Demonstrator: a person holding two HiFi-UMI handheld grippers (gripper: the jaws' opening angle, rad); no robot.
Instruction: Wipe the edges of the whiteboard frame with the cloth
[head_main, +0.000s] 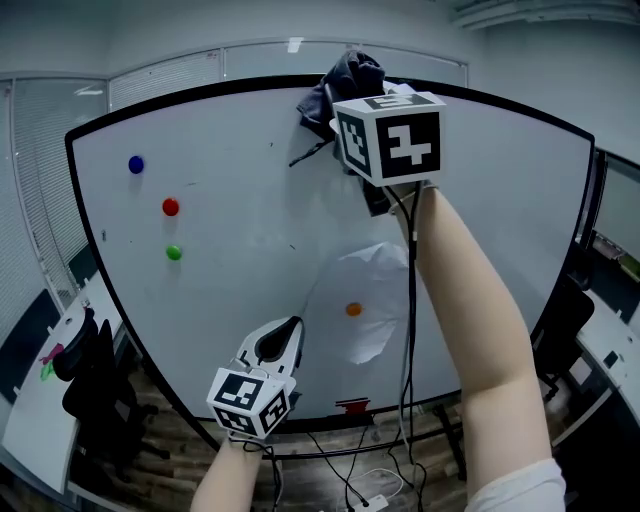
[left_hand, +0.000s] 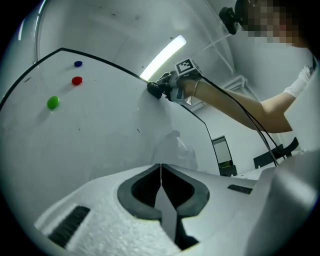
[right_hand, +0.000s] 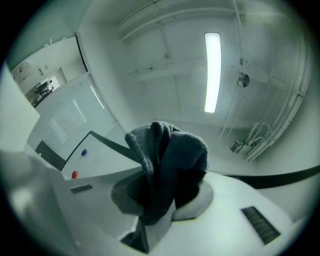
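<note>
The whiteboard (head_main: 250, 230) has a thin black frame (head_main: 200, 92). A dark grey cloth (head_main: 345, 82) is bunched against the frame's top edge, and my right gripper (head_main: 350, 105) is shut on it with the arm raised. In the right gripper view the cloth (right_hand: 167, 155) fills the right gripper (right_hand: 162, 190), and the frame (right_hand: 107, 142) runs behind it. My left gripper (head_main: 295, 325) hangs low before the board's lower part, shut and holding nothing. In the left gripper view the left gripper (left_hand: 161, 167) has its jaws together, and the cloth (left_hand: 156, 89) shows far off at the top edge.
Blue (head_main: 136, 164), red (head_main: 170, 207), green (head_main: 174, 252) and orange (head_main: 353, 310) magnets dot the board. A black office chair (head_main: 95, 385) and a white desk (head_main: 35, 410) stand at the left. Cables (head_main: 370, 480) trail on the floor below the board. More desks stand at the right (head_main: 610, 350).
</note>
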